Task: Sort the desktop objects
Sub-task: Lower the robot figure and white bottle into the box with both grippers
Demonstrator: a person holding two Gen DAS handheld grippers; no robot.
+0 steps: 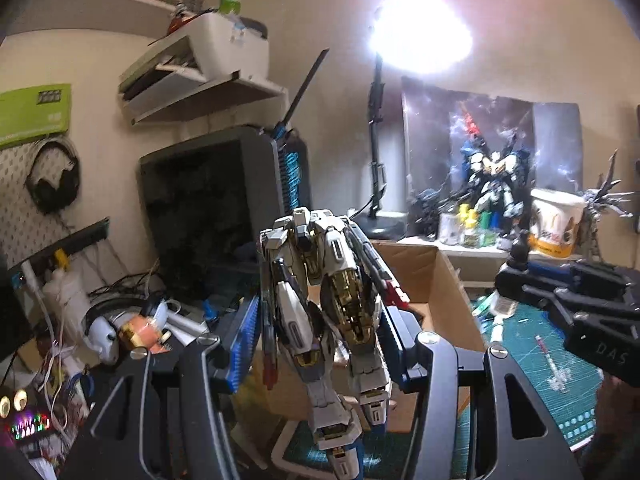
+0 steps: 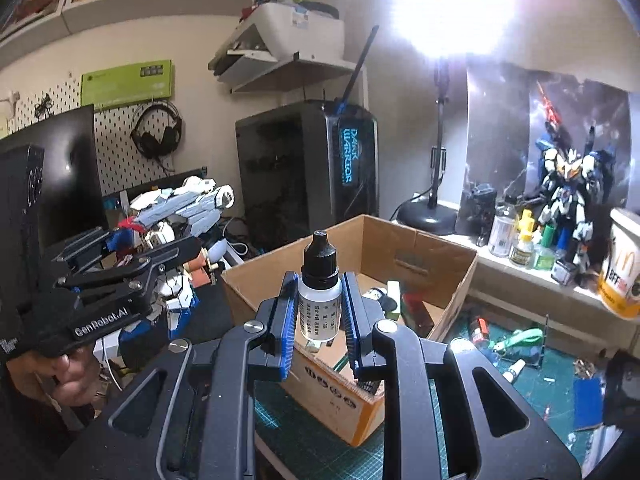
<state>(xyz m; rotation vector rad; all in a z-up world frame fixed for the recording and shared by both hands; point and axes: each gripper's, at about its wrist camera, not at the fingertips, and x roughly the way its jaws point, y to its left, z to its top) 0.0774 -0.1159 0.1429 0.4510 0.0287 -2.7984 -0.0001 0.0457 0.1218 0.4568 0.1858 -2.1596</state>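
Cluttered hobby-room walls, a pegboard and a bright lamp frame a tabletop covered by a green cutting mat. At nine o'clock in the right wrist view my left claw is clamped on the white-and-blue robot model, carried high and level, I judge so its thin parts clear the clutter below. At centre the cardboard box stands open-topped, with several small items already lying inside, so it looks like the collecting point. My right claw is pinched shut on the dropper bottle, held upright by its body with the black cap up, just short of the box rim. At three o'clock, tubes and scraps lie loose on the mat.
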